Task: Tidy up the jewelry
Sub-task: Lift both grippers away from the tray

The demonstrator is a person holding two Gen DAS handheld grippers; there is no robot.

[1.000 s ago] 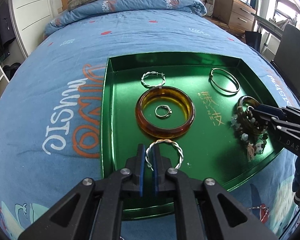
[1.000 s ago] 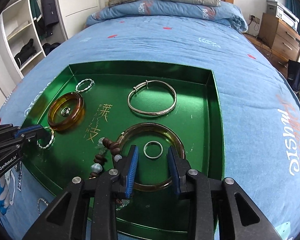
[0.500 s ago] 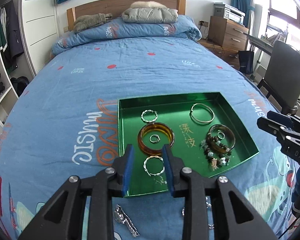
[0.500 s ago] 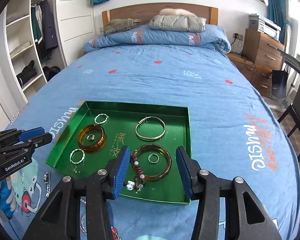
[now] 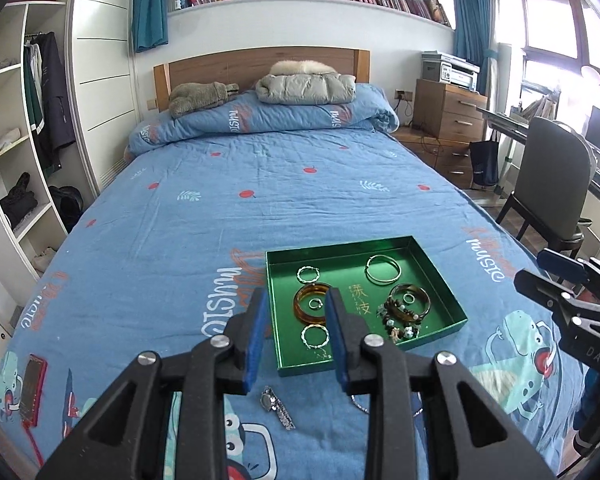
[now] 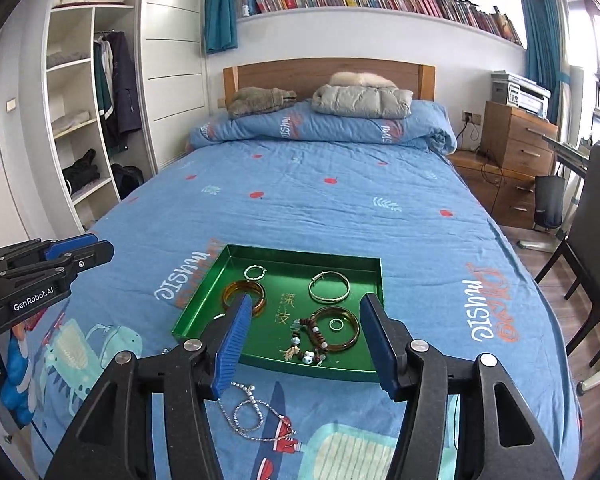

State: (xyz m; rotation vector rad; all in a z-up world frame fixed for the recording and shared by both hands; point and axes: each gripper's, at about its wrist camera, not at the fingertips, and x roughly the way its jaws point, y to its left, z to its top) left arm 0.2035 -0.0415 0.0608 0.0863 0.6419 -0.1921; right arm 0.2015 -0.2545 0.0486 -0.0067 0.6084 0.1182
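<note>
The green tray [image 5: 440,322] lies on the blue bedspread [image 5: 260,184] near the foot of the bed. Inside it, on the left: a twisted silver ring-bangle [image 5: 309,274] at the far side, an amber bangle [image 5: 300,308] with a small ring [image 5: 315,303] in its opening, and a second twisted bangle [image 5: 314,336] at the near side. On the right: a plain silver bangle [image 5: 383,274] far, a dark amber bangle [image 6: 337,328] holding a small ring [image 6: 336,324], and a beaded bracelet [image 6: 306,344] draped over its near left edge.

Outside the tray, on the bedspread just in front of its near wall: a wristwatch [image 5: 277,407] and a thin chain necklace [image 6: 252,412].

The left gripper [image 5: 296,340] and the right gripper [image 6: 306,344] both hang above the near edge of the tray, jaws apart, nothing between them. The right jaws have just been opening wider.

Hazards from this state:

1. Chain necklace. It lies flat and loose on soft fabric. A pinch taken too deep probably catches the bedspread as well; a pinch on one strand likely leaves the rest trailing, free to snag the tray wall.
2. Wristwatch. Its band is slim. An off-centre grip may let it swing and slip.
3. Tray. It rests on a soft, yielding surface. Downward pressure on its near wall could tip it and scatter the sorted pieces.
4. Beaded bracelet. It sits close to the near wall, so a low entry by the right gripper could drag it.
</note>
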